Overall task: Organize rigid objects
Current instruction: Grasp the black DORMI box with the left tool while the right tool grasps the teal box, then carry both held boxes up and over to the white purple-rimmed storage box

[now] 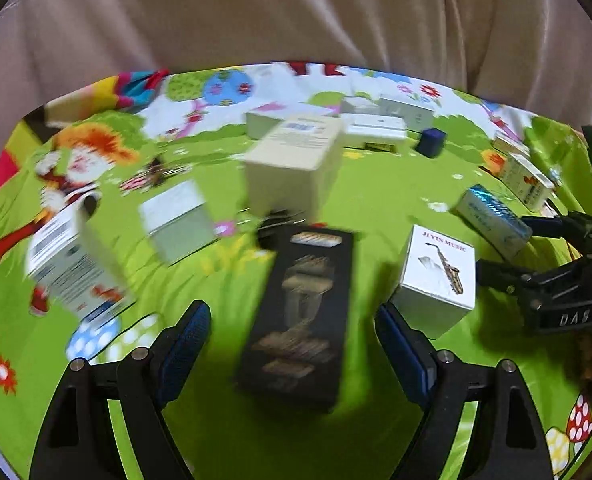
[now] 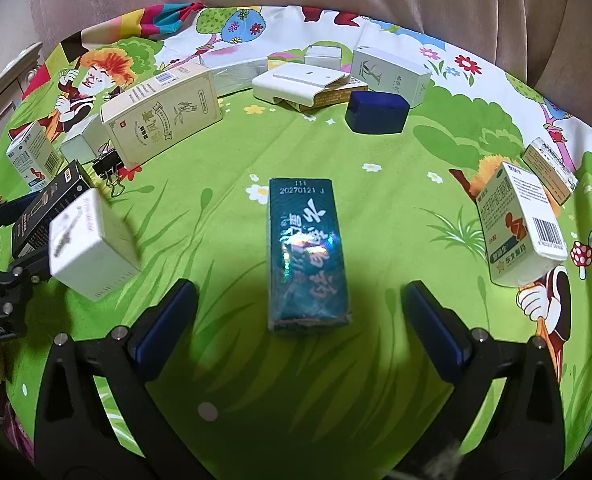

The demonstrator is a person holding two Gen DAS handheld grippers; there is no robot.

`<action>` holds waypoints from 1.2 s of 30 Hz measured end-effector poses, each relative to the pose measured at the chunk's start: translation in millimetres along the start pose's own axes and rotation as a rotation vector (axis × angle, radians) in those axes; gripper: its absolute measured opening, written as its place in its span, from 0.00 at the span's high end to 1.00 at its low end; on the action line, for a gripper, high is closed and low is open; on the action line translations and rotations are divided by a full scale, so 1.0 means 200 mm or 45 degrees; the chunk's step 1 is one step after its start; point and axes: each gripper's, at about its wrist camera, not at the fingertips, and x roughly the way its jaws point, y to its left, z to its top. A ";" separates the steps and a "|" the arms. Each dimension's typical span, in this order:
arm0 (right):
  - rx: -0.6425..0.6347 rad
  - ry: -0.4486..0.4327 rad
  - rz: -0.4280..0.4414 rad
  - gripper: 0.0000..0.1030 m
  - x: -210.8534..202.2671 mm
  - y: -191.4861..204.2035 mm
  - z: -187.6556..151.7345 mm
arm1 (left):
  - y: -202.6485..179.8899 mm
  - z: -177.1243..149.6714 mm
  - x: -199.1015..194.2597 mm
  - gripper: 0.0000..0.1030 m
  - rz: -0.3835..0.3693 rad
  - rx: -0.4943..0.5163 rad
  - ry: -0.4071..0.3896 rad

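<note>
The white box (image 1: 436, 280) with a saxophone picture says "JI YIN MUSIC". The teal box (image 2: 307, 252) shows "111" and "20270121 J" at its top end. The black gripper (image 1: 568, 280) at the right edge says "DAS".

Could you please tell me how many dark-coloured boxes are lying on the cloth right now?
3: a teal box between the right tongs, a black box before the left tongs, a navy box farther back.
</note>
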 end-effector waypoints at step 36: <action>-0.006 -0.080 -0.024 0.64 -0.05 0.03 0.00 | 0.14 0.04 0.04 0.61 0.006 -0.099 0.040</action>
